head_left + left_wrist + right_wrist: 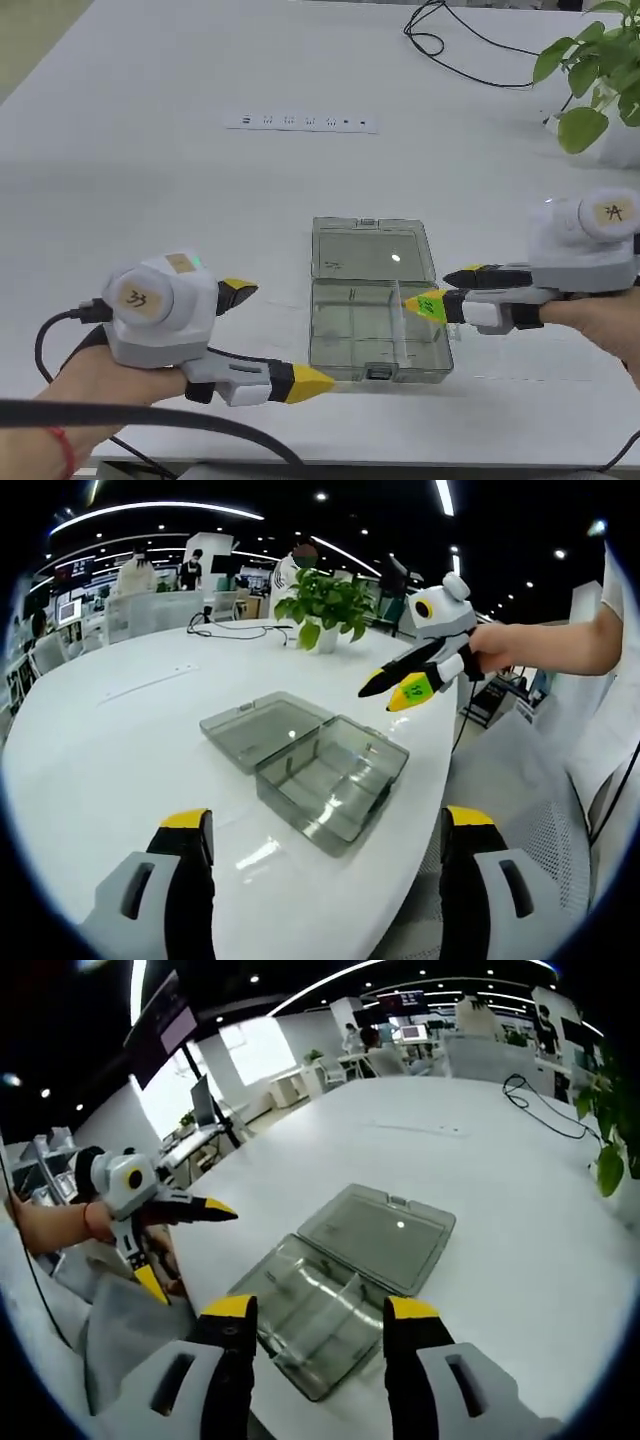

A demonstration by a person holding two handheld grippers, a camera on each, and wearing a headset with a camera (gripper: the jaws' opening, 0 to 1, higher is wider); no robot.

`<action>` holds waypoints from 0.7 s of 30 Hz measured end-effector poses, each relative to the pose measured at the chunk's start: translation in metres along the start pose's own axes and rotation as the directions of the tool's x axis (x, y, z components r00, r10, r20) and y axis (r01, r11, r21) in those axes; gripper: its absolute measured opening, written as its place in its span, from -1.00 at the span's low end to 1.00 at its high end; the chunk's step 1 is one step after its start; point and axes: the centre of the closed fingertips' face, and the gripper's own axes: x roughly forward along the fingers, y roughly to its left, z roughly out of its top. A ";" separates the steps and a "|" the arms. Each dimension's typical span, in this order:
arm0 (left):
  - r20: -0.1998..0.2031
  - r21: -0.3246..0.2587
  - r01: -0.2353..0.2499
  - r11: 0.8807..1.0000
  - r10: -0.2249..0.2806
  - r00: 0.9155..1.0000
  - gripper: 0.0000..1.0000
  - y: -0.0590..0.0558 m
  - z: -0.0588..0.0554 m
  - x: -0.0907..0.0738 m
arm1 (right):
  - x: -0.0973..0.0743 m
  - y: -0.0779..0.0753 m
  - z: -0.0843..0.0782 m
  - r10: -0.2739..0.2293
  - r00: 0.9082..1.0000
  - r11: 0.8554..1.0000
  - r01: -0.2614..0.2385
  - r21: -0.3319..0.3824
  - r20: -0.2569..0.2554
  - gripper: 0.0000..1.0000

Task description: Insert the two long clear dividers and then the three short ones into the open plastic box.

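The open clear plastic box (345, 345) lies mid-table, its lid (370, 250) folded flat behind the base. At least one clear divider (400, 318) stands upright inside the base, also seen as a clear divider (335, 1295) in the right gripper view. My left gripper (275, 335) hovers just left of the box, open and empty; in its own view my left gripper (325, 855) faces the box (300, 755). My right gripper (447, 290) sits at the box's right edge, open. Beyond my right gripper (320, 1315) lies the box (400, 1235).
A white power strip (300, 122) lies farther back on the white table. A black cable (450, 45) and a potted plant (595, 80) occupy the far right corner. The table's near edge runs just under the hands.
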 end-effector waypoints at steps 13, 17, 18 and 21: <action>-0.042 -0.040 -0.071 0.997 0.070 0.997 0.83 0.007 -0.009 0.000 | -0.018 0.005 -0.004 0.109 0.994 0.979 -0.102 -0.175 0.028 0.42; -0.066 -0.055 -0.094 0.994 0.090 0.994 0.78 0.010 -0.015 -0.001 | -0.023 0.003 -0.009 0.121 0.992 0.970 -0.115 -0.213 0.017 0.47; -0.081 -0.071 -0.108 0.992 0.103 0.991 0.76 0.012 -0.018 -0.001 | -0.025 0.002 -0.012 0.128 0.992 0.967 -0.122 -0.223 0.014 0.50; -0.118 -0.097 -0.133 0.986 0.122 0.985 0.70 0.016 -0.024 -0.001 | -0.028 0.001 -0.015 0.135 0.991 0.963 -0.129 -0.237 0.011 0.54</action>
